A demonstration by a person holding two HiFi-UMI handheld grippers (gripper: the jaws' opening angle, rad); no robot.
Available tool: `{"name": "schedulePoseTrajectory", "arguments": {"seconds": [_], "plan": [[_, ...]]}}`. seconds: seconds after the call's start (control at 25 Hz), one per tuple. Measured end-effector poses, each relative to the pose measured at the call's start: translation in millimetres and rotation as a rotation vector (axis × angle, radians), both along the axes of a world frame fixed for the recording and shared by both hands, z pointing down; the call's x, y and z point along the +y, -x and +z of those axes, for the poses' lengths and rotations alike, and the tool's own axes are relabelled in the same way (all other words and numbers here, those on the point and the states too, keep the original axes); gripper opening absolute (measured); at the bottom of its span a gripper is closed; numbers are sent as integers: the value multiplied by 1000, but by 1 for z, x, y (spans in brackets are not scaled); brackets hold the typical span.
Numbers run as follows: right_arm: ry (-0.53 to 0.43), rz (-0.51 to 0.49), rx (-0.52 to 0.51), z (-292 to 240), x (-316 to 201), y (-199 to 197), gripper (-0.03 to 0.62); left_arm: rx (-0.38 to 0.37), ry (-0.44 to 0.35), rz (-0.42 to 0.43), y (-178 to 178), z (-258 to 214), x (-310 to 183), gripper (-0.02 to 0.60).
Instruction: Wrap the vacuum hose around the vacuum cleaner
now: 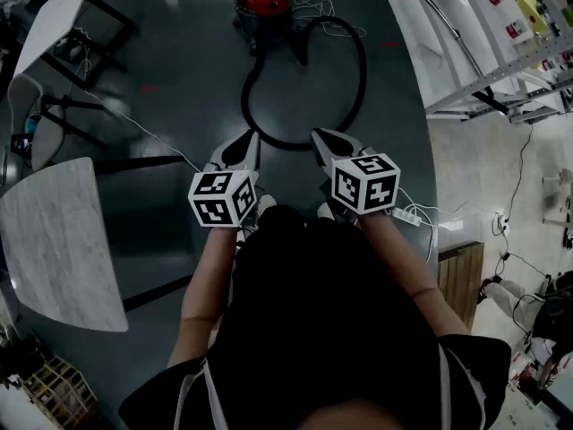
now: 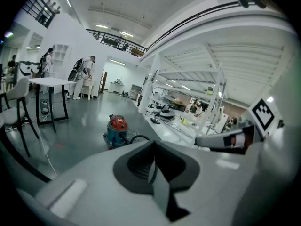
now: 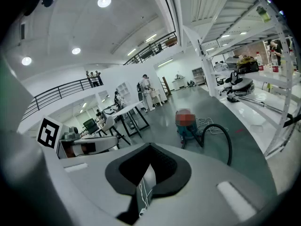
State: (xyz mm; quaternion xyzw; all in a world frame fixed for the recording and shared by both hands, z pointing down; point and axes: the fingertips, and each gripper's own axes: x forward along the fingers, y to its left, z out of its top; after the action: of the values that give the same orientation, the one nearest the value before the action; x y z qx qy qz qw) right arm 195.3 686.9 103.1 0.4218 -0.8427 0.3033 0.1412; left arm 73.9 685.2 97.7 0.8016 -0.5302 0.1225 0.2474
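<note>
Facing the red-topped blue drum vacuum cleaner (image 1: 261,3), upper centre, left gripper (image 1: 247,141) and right gripper (image 1: 324,140) closed, empty
Its black looped hose (image 1: 362,74) looks light, springy; grasp mid-loop

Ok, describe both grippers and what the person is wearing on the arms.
The left gripper and right gripper look alike: pale grey pointed shells with dark ridged pads inside. The left one's cube and the right one's cube are white with black square markers. The person wears a black short-sleeved top with white trim, leaving the forearms bare.
</note>
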Motion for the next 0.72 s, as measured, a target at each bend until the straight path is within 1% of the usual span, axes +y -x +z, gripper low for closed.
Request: {"name": "schedulePoseTrajectory", "arguments": {"seconds": [0.24, 0.44, 0.72], "plan": [[4, 21, -2, 2, -4, 7, -5, -4, 0, 13, 8, 0, -5, 11], [24, 45, -46, 1, -8, 6, -3, -2, 8, 16, 9, 2, -9, 10], [56, 45, -42, 8, -13, 12, -3, 4, 19, 15, 15, 6, -14, 11]]}}
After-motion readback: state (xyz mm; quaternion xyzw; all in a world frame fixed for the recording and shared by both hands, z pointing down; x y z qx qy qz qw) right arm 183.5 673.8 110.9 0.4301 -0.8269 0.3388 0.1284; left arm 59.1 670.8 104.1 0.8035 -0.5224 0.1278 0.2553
